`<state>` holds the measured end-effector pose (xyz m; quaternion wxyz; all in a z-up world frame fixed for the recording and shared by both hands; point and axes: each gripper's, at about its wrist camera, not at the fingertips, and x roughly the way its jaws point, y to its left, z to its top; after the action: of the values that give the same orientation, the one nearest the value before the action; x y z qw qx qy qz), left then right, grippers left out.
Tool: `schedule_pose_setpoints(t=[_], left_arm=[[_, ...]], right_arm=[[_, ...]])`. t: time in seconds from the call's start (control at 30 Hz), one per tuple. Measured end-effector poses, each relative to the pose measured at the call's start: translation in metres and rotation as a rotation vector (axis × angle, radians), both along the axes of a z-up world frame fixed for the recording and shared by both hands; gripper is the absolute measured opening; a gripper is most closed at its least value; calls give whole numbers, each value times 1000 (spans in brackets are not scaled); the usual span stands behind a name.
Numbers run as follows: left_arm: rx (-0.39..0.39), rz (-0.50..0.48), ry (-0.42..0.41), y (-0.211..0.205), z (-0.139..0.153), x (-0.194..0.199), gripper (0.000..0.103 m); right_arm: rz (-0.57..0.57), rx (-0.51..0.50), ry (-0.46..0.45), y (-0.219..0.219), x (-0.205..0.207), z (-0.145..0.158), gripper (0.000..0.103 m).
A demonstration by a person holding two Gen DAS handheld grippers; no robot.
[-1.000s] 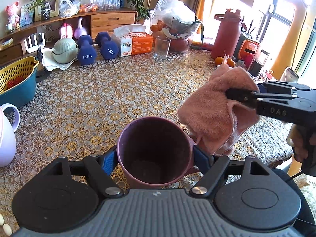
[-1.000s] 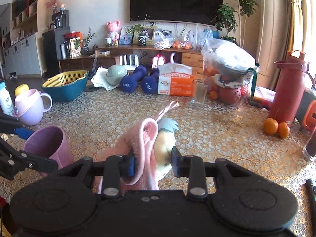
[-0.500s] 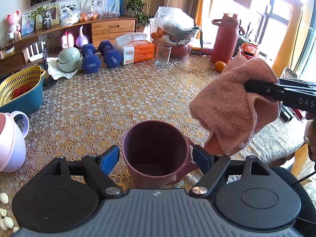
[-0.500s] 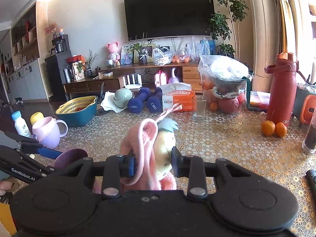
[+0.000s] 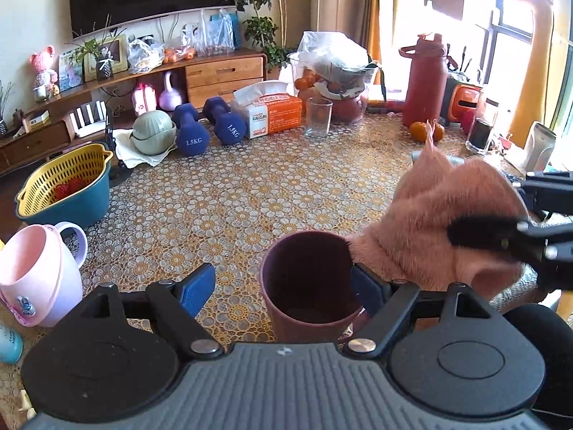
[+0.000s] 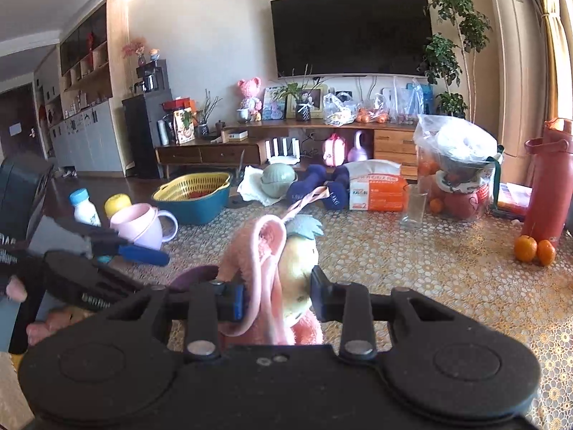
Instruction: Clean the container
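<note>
Left wrist: fluffy pink cloth [image 5: 433, 229] beside round mug [image 5: 308, 279]

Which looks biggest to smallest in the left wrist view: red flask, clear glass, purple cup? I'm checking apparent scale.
1. purple cup, nearest the camera, so its size is inflated
2. red flask
3. clear glass

Bright daylight from the window [image 5: 515, 18] at right — blown-out glare there, fisheye bending at edges, cloth [image 5: 444, 229] slightly motion-blurred
</note>
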<state>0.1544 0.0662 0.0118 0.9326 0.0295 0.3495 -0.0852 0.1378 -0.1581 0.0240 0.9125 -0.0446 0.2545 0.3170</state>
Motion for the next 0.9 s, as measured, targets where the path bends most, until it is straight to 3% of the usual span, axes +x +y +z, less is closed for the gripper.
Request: schedule_pose_setpoints(t=[0.1, 0.17, 0.43, 0.63, 0.8, 0.9], left_arm=[[7, 18, 14, 3, -5, 3, 77], [0, 23, 35, 6, -10, 5, 68], [26, 25, 37, 12, -13, 4, 67], [60, 35, 28, 16, -10, 9, 67], [70, 46, 35, 16, -10, 22, 67], [70, 50, 49, 16, -12, 31, 55]], right_arm=[[19, -73, -16, 19, -6, -17, 34], [16, -105, -27, 24, -6, -23, 34], [-108, -176, -49, 2, 3, -32, 33], [-178, -100, 1, -25, 5, -28, 33], [-127, -23, 26, -26, -19, -20, 33], [-76, 7, 46, -19, -35, -17, 33]])
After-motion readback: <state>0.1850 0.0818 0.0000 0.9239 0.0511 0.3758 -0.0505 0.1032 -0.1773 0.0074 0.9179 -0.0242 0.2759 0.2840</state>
